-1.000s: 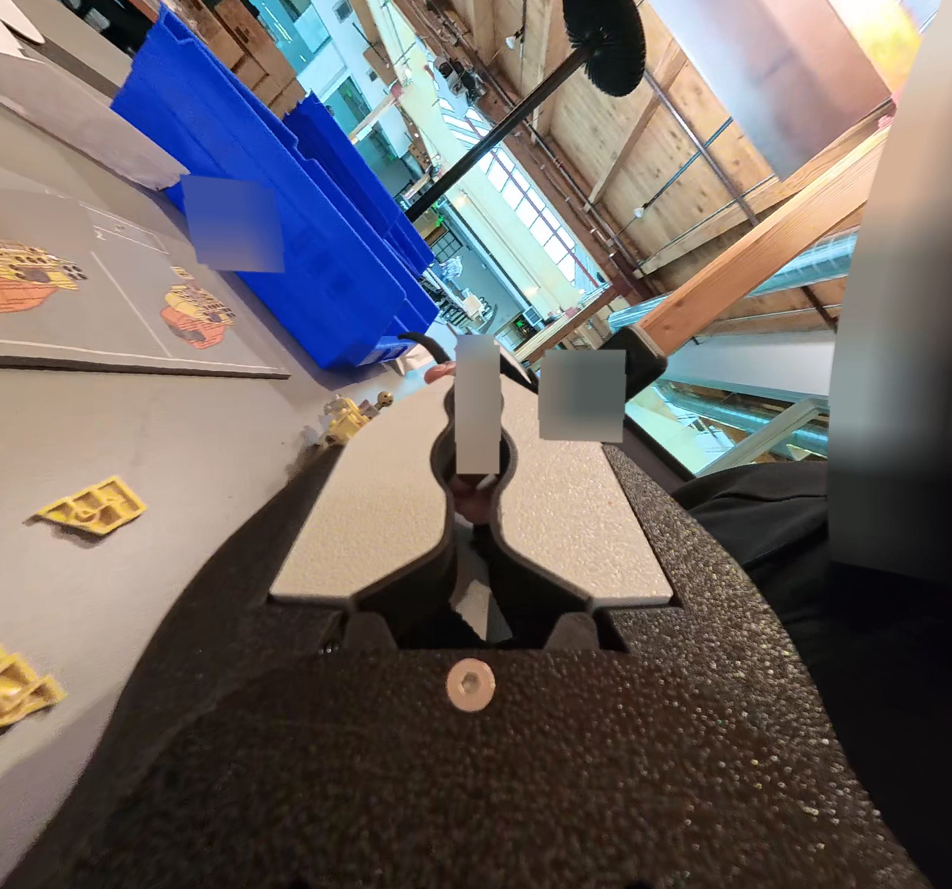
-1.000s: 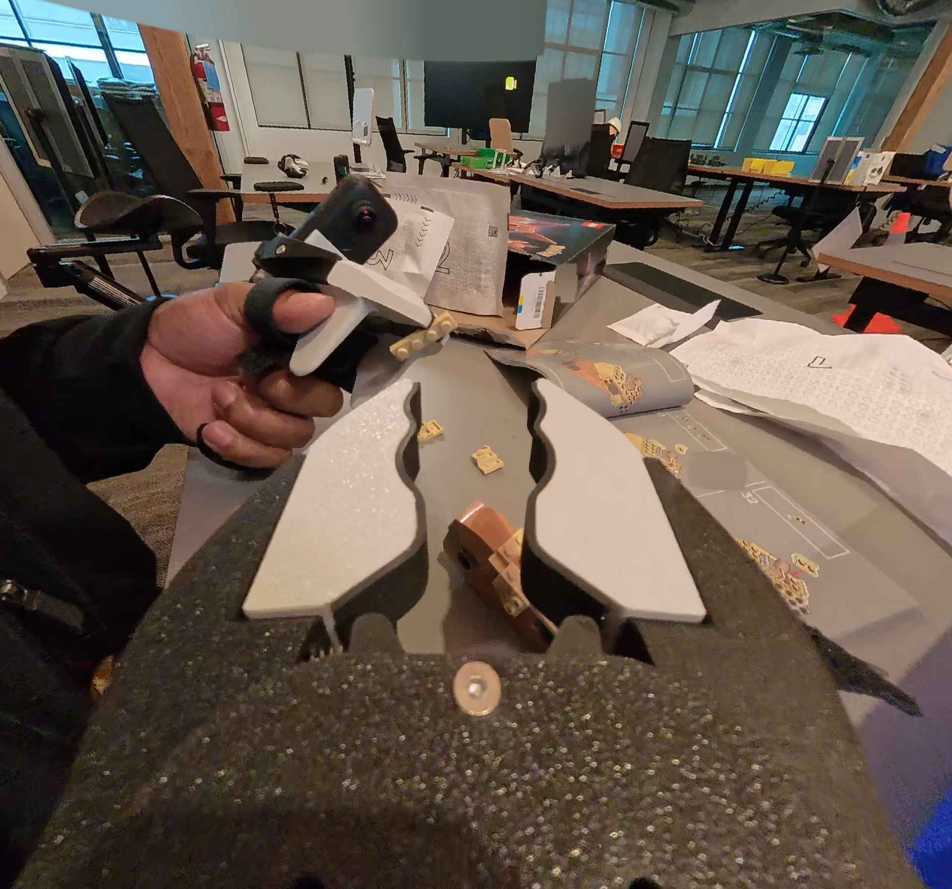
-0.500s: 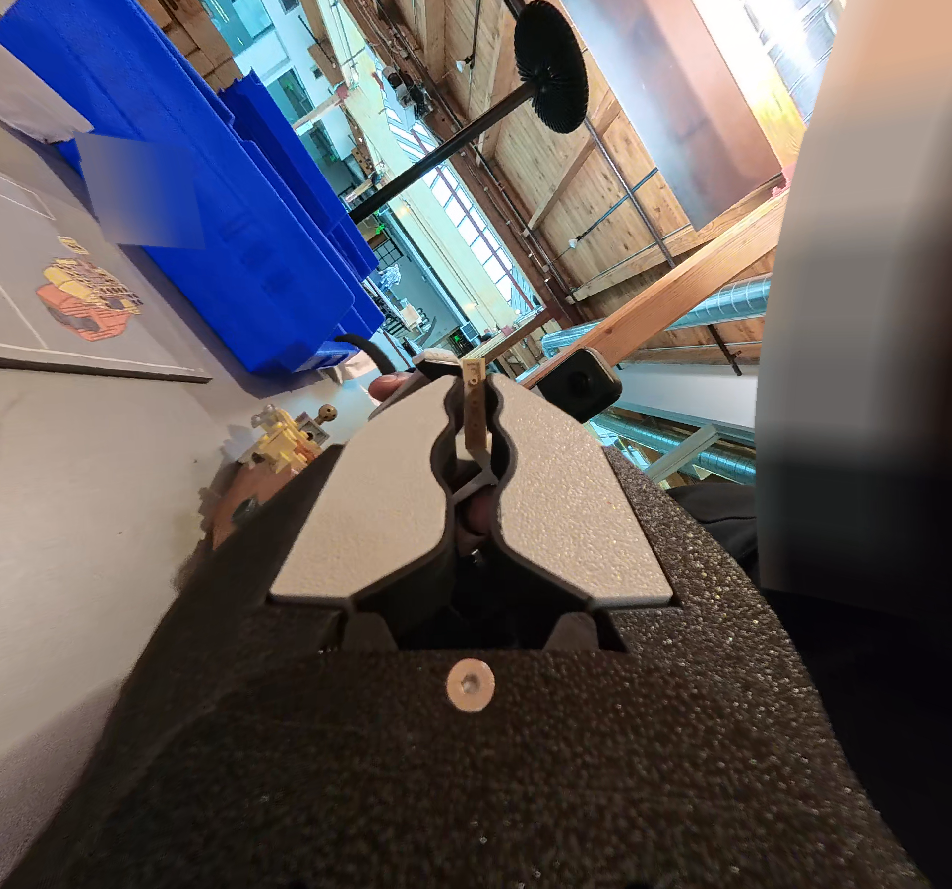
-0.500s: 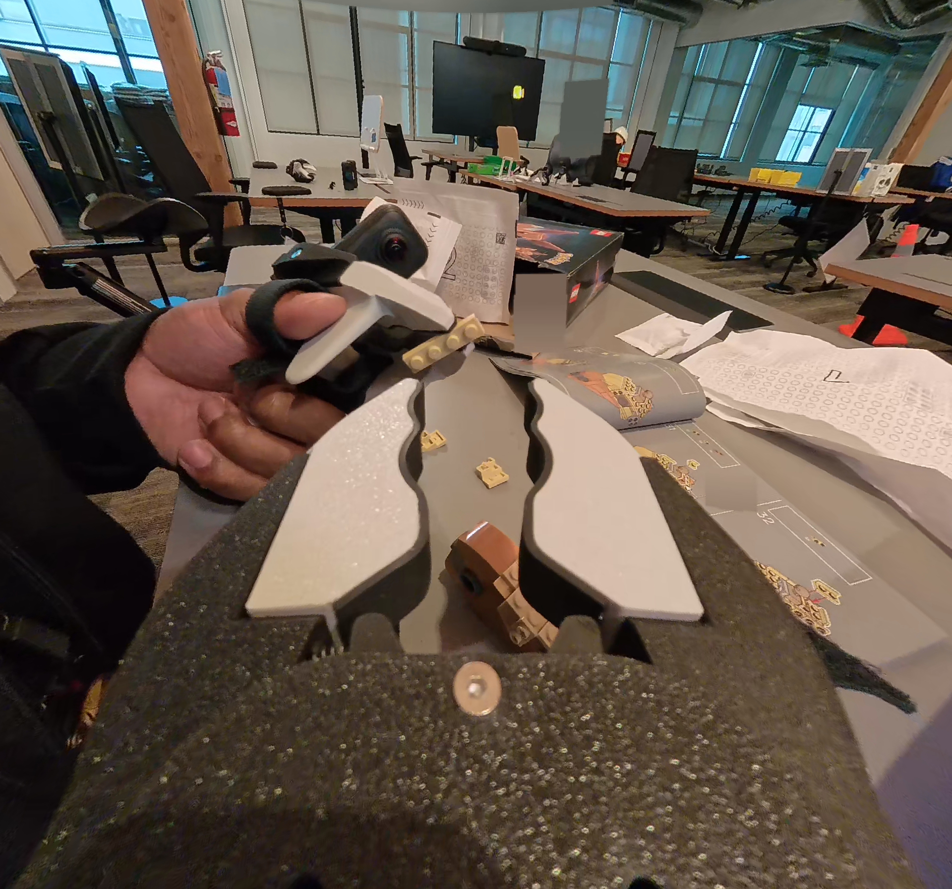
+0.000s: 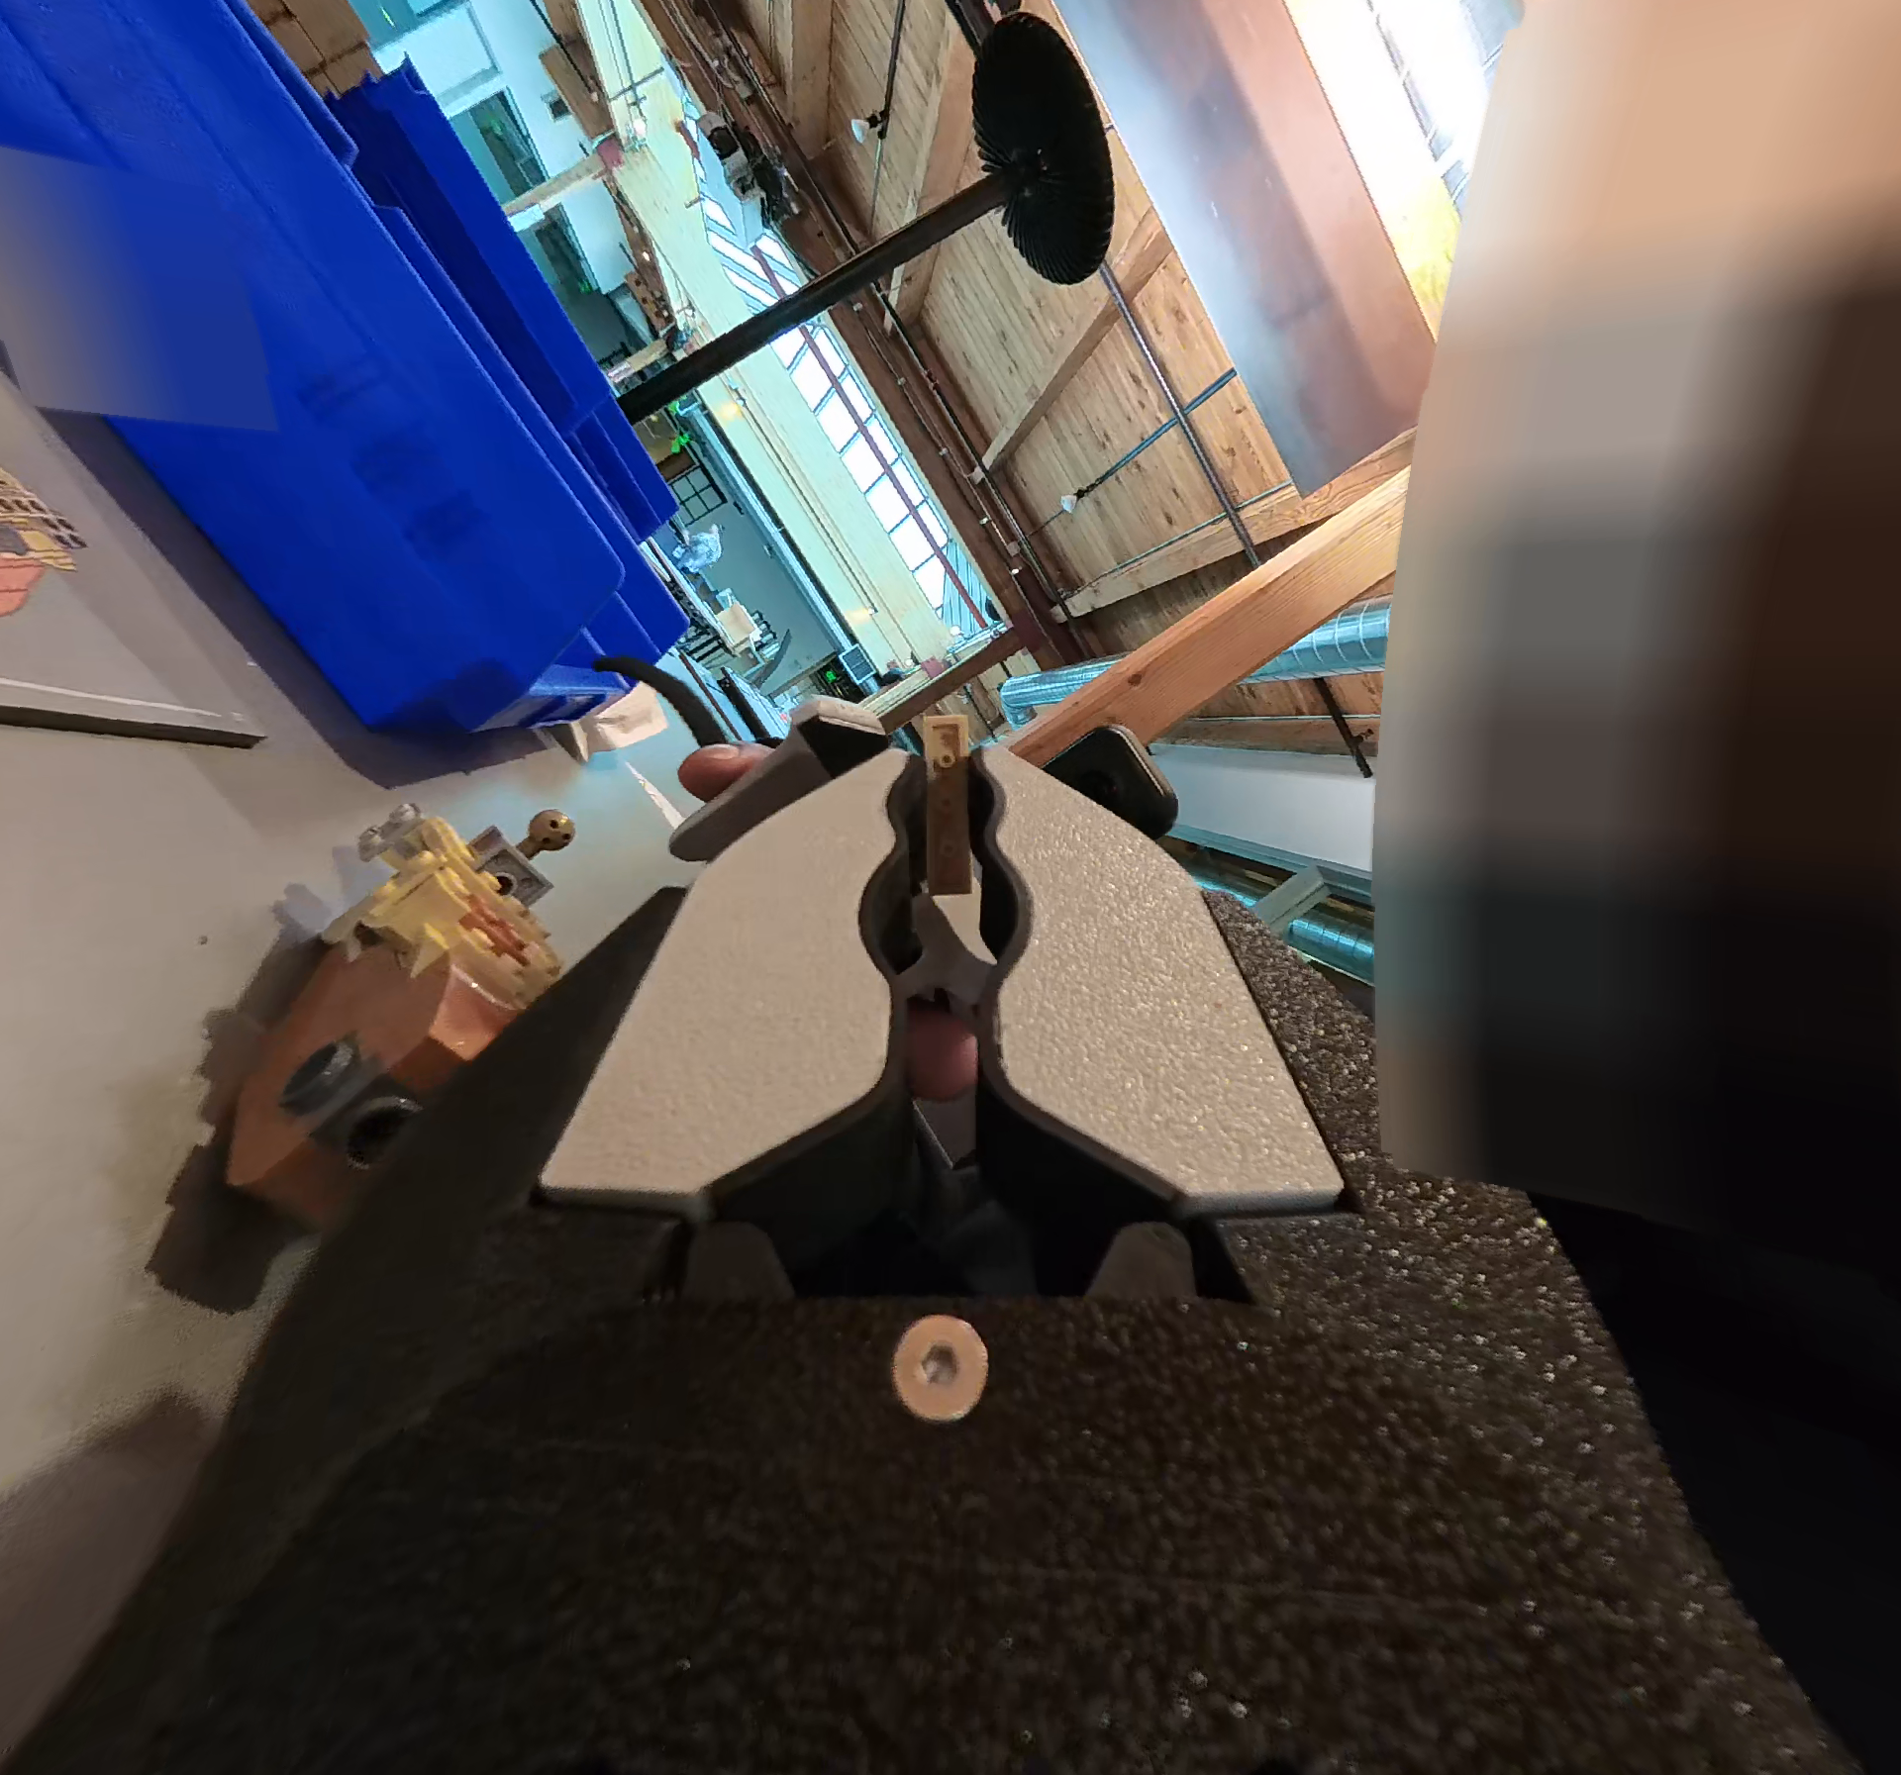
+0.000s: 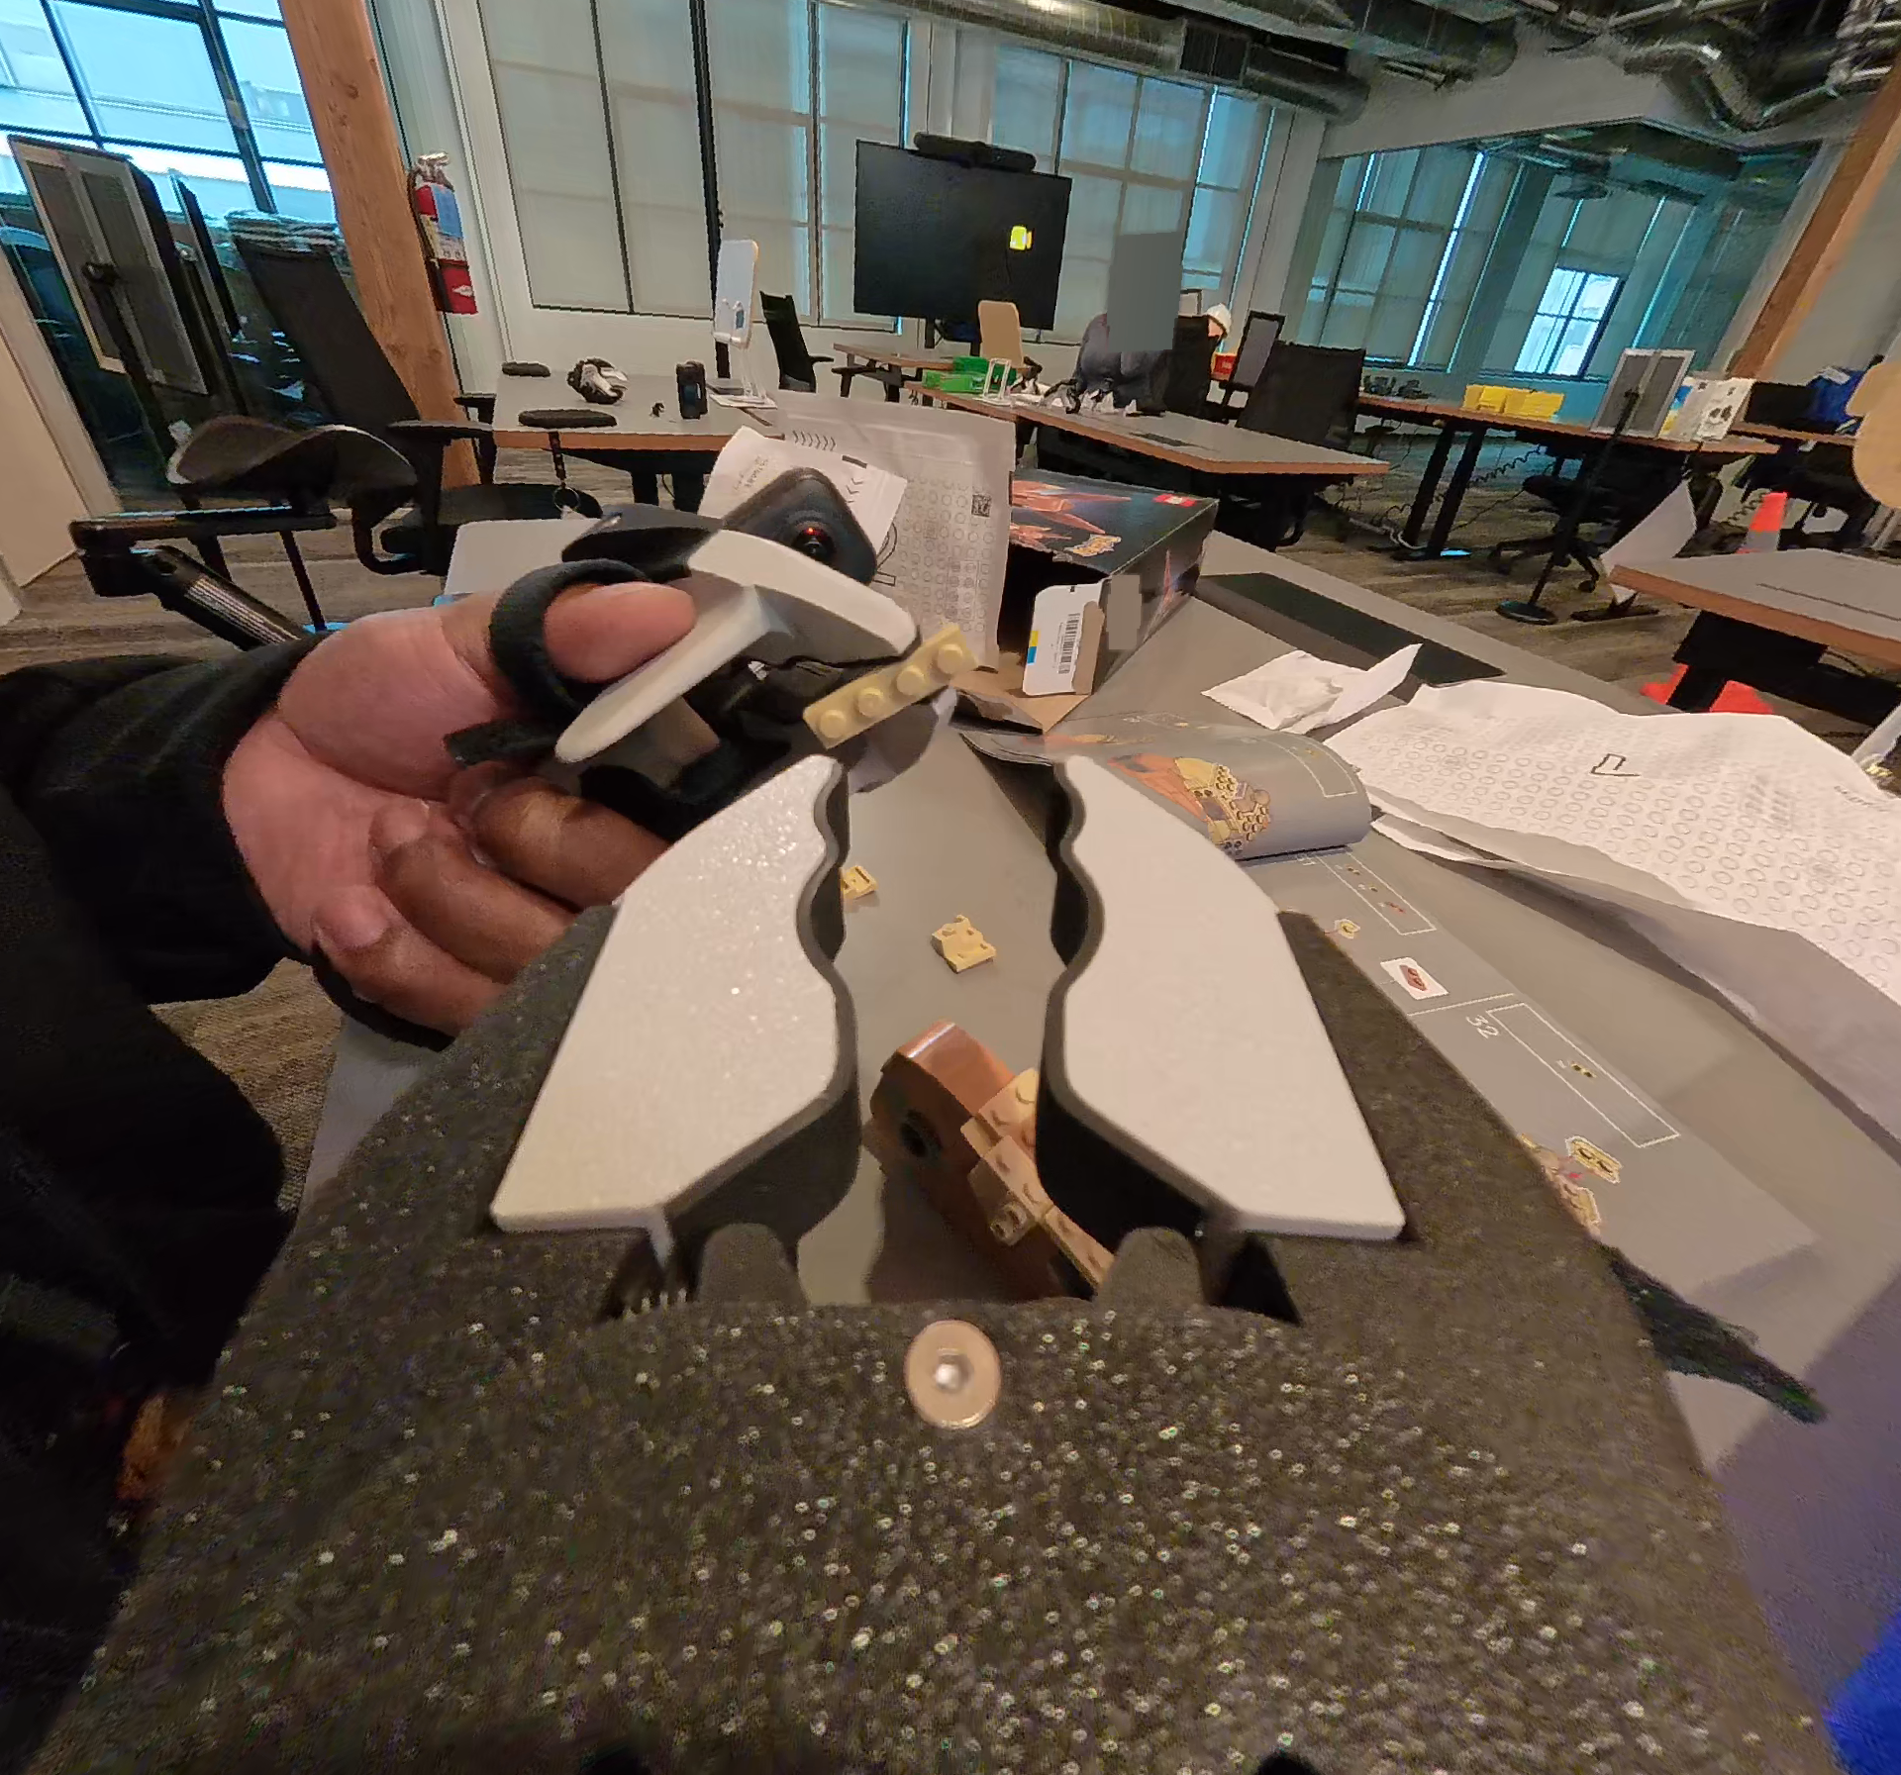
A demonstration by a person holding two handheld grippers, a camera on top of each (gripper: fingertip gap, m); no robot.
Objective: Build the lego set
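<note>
Right wrist view: my left gripper (image 6: 874, 687) pinches a tan plate (image 6: 891, 685) at 11 o'clock; right gripper (image 6: 952, 862) spread over the half-built model (image 6: 967, 1160); loose pieces (image 6: 963, 942) remain.

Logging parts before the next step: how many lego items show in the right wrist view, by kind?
Tan plate clamped in the left gripper: 1
Loose small tan pieces on the table, and: 2
Brown and tan assembly below the open right gripper: 1
Total: 4
</note>
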